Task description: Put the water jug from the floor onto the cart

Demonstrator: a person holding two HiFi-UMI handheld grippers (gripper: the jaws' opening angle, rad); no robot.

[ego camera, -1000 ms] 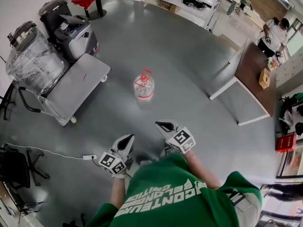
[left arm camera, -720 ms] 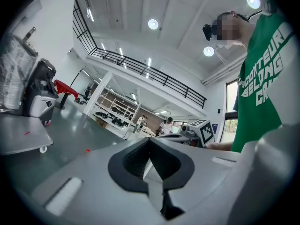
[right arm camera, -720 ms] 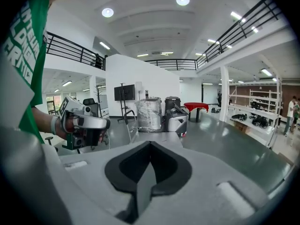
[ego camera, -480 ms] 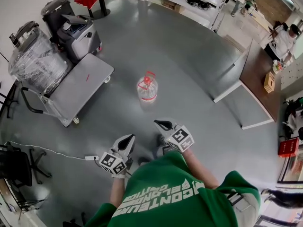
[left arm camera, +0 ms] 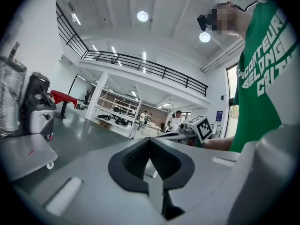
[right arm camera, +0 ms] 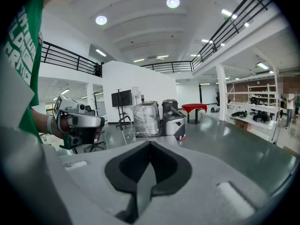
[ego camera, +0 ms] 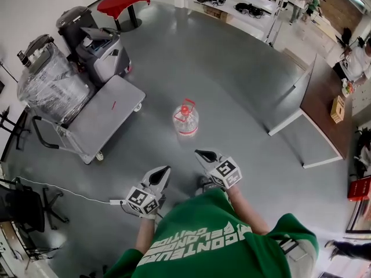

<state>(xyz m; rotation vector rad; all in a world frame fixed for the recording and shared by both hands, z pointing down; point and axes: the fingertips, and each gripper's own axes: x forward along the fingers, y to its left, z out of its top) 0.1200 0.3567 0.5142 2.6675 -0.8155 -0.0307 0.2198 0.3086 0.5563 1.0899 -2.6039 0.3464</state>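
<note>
The clear water jug (ego camera: 186,121) with a red cap and handle stands upright on the grey floor, a little ahead of me in the head view. Left of it is the flat grey cart (ego camera: 103,116), whose near half is bare. My left gripper (ego camera: 163,172) (left arm camera: 150,142) is shut and holds nothing. It stays short of the jug, low and to its left. My right gripper (ego camera: 203,154) (right arm camera: 150,144) is also shut and empty, just below the jug in the picture. Neither touches the jug. The jug is hidden in both gripper views.
On the cart's far end sit a plastic-wrapped bundle (ego camera: 49,86) and a grey machine (ego camera: 104,51). A red stool (ego camera: 123,2) stands behind them. A brown-topped white table (ego camera: 316,106) is at the right, and a power strip with cable (ego camera: 116,202) and a black chair (ego camera: 23,207) at the left.
The person has stepped forward: the jug and cart sit lower and more to the right in the head view. Both grippers have come along, still shut.
</note>
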